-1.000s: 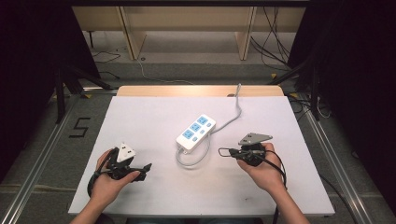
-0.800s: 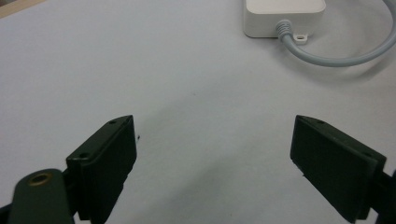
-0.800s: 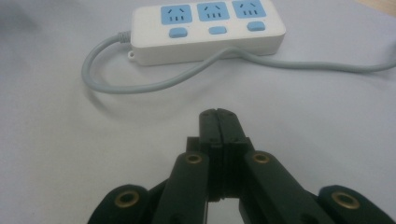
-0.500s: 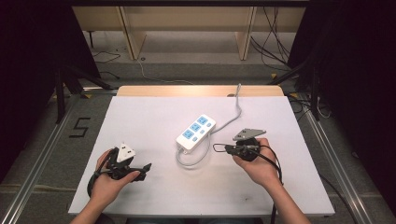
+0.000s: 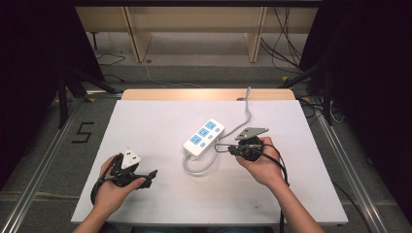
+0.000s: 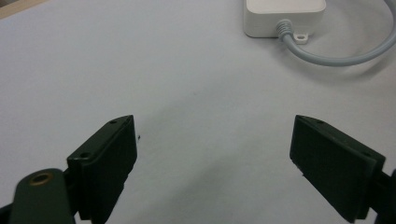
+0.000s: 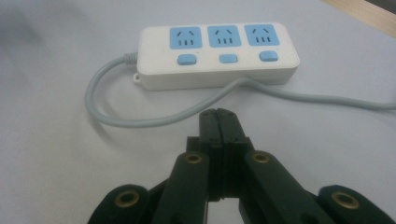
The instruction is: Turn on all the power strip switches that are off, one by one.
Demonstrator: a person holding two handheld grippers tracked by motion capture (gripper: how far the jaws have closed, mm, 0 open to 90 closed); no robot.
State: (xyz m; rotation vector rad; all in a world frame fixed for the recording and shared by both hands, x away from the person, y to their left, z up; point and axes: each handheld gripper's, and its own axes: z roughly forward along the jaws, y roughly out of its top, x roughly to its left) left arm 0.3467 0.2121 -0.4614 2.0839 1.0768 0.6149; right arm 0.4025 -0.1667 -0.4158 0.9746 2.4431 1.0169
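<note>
While left gripper (image 5: 148, 175) rests fingers wide, empty, right gripper (image 5: 219, 147) fingers closed, empty, aim at power strip (image 5: 204, 137)

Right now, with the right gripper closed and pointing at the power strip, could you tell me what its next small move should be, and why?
Probably ease the right gripper forward over the grey cord toward the power strip. Its fingers are shut with nothing between them and aim at the middle blue switch, but the cord's loop lies between them and the strip, so a low push could snag it.

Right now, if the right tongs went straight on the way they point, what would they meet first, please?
Probably the grey cable looping before the white three-socket power strip; the shut right tongs aim at it, though depth is unclear.
</note>
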